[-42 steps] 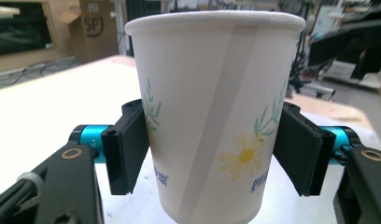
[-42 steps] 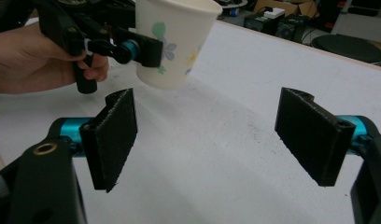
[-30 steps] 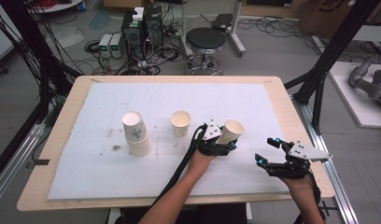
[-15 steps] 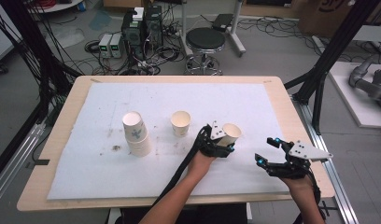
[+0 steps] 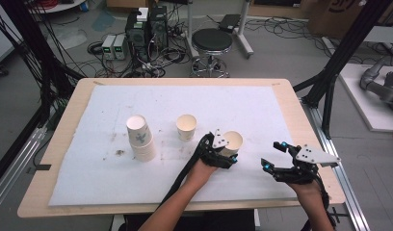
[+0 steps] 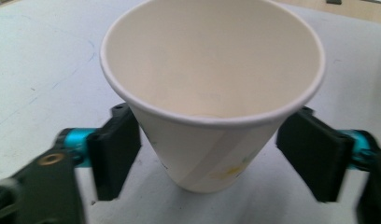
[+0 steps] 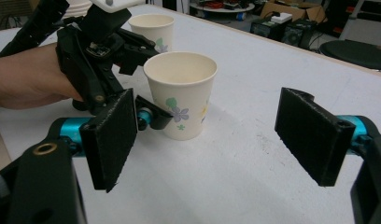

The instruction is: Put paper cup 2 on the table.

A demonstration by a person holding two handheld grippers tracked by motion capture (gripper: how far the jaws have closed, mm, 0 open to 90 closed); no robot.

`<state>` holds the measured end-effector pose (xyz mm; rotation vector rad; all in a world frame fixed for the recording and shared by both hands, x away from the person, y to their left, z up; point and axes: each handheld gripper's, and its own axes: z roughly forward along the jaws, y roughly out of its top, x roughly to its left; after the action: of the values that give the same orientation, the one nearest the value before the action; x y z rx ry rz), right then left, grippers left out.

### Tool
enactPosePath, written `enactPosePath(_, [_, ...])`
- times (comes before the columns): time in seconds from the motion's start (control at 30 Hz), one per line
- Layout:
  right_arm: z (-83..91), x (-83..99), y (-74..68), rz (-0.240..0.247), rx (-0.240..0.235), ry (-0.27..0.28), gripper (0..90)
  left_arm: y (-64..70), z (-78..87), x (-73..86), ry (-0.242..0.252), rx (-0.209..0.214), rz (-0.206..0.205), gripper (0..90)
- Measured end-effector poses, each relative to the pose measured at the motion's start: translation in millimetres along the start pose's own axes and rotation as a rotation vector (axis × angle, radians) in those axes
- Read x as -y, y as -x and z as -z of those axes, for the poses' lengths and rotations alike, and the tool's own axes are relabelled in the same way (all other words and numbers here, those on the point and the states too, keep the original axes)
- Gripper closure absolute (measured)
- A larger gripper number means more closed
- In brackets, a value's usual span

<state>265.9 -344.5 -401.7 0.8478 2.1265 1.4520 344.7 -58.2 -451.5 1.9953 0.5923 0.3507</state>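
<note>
White floral-print paper cup (image 6: 212,93) upright between spread left gripper (image 6: 216,149) jaws, base cut off; right gripper (image 7: 221,140) wide, empty; no legible writing

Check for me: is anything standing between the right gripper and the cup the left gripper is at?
Nothing visible does. In the right gripper view, bare white mat lies between the open right gripper and the paper cup. The left gripper flanks the cup's far side, jaws apart.
</note>
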Motion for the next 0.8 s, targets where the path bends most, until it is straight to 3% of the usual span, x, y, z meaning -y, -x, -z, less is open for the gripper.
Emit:
enactPosePath(0.27, [-2.3, 0.3, -0.9, 0.0, -0.006, -0.007, 21.8, -7.1, 30.4, 15.0, 0.038, 0.013, 0.046, 18.3])
enactPosePath(0.33, [-2.6, -0.4, -1.0, 0.001, -0.01, -0.007, 21.8, -8.8, 42.1, 21.3, 0.066, 0.046, 0.073, 18.1])
enactPosePath(0.5, [-5.8, -2.2, -2.8, 0.005, -0.013, -0.015, 21.8, -10.0, 77.4, 37.0, 0.148, 0.064, 0.085, 18.0])
enactPosePath(0.7, [-13.7, -5.2, -8.7, 0.015, -0.028, -0.032, 21.8, -12.1, 109.1, 44.7, 0.178, 0.076, 0.062, 17.9])
enactPosePath(0.8, [-18.0, -7.0, -10.2, 0.025, -0.031, -0.031, 21.8, -14.3, 125.1, 46.7, 0.219, 0.09, 0.065, 17.9])
